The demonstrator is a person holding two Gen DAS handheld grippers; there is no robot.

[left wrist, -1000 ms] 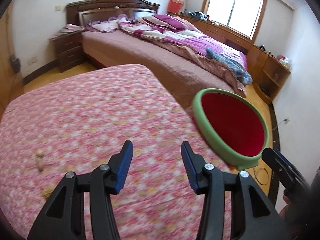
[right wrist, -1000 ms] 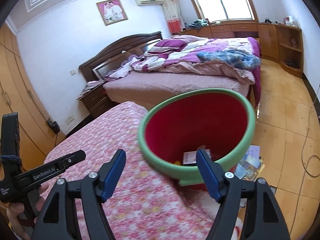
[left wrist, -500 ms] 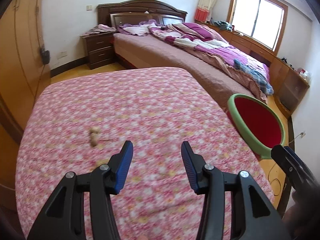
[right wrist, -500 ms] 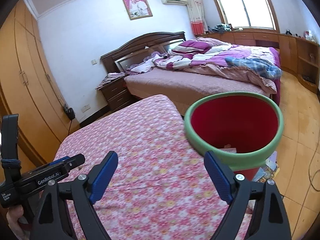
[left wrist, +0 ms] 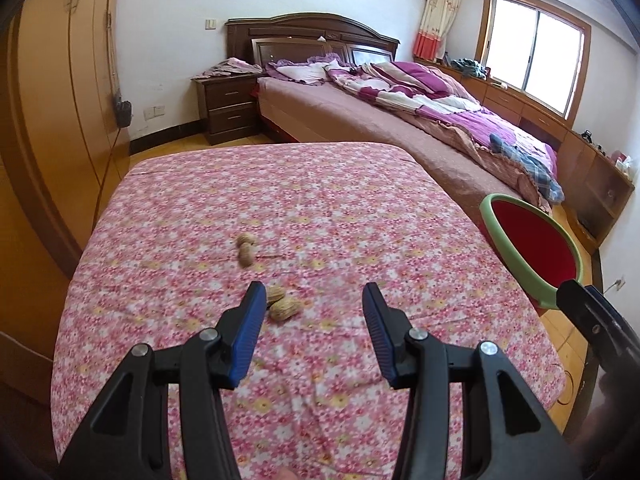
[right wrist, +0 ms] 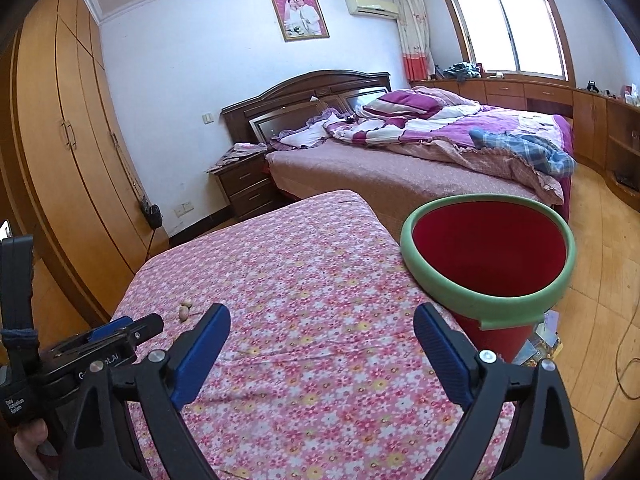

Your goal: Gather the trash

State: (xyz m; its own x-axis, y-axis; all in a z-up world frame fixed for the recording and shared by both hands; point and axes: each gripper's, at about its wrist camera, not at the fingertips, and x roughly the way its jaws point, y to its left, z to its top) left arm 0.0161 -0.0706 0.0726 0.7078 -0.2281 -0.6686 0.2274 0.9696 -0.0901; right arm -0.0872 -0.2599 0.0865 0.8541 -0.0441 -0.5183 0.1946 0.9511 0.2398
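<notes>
A tall wooden wardrobe (left wrist: 60, 92) fills the left wall, with bare floor between it and the left edge of the table (left wrist: 360, 208), which is covered in a pink floral cloth. Four peanut shells lie near the middle of the cloth, left of centre. The far pair (left wrist: 245, 249) sits one behind the other, the nearer shell's long axis running roughly toward the far edge. The near pair (left wrist: 282, 303) lies touching, long axes slanting toward the far right corner, just beside the left finger of the left gripper (left wrist: 314, 306). That gripper hovers above the near half of the cloth, jaws spread wide and holding nothing. The cloth around the shells is flat and uncluttered out to every edge. The right gripper (right wrist: 322, 330) hangs over the near right part of the table, jaws also wide and unloaded. Off the right edge stands the red bin (right wrist: 490, 254) with a green rim, its mouth facing upward. Beyond the far edge are a nightstand (left wrist: 228, 110) and a bed (left wrist: 400, 120) with purple bedding.
</notes>
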